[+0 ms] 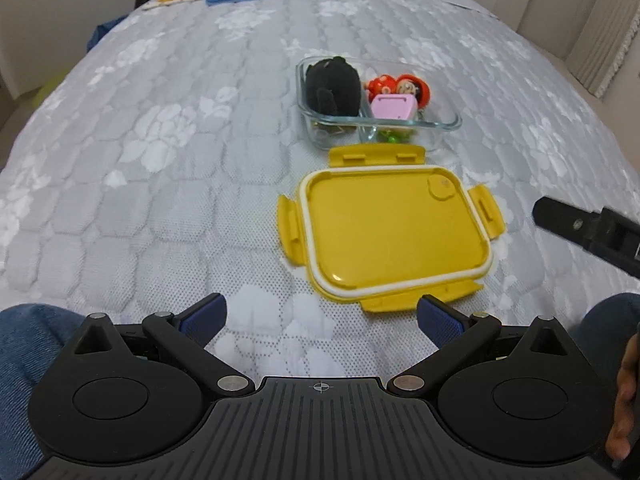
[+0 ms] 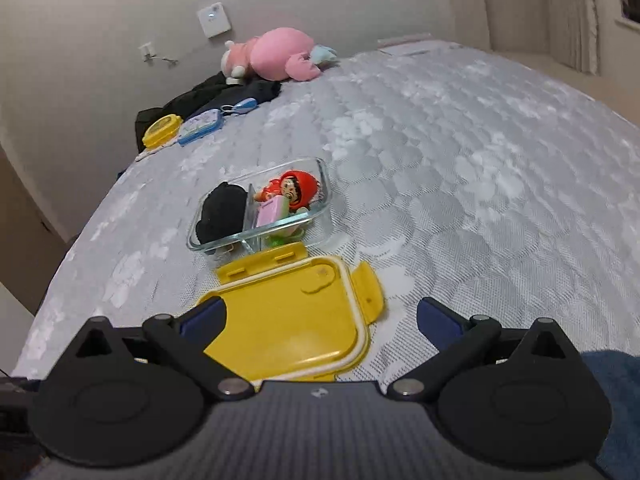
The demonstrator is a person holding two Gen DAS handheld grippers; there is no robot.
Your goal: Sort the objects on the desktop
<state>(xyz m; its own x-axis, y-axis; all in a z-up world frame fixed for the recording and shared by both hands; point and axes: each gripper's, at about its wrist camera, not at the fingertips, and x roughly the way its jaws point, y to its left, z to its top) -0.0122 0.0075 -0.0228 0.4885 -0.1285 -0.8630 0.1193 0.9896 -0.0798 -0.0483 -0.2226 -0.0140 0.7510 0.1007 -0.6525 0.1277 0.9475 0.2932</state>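
Covering pretty much everything is the grey quilted mattress with white flower patches, and all the stuff sits on it. Next biggest is the flat yellow plastic snap-lock lid, lying just in front of the clear glass two-compartment container, nearly touching its near wall. Inside that, a black fuzzy plush fills the left compartment, while a red-hooded toy figure and a small pink box share the right one. The left gripper hangs low near the lid's front edge, jaws wide apart, holding nothing. The right gripper hovers over the lid, also spread open and empty.
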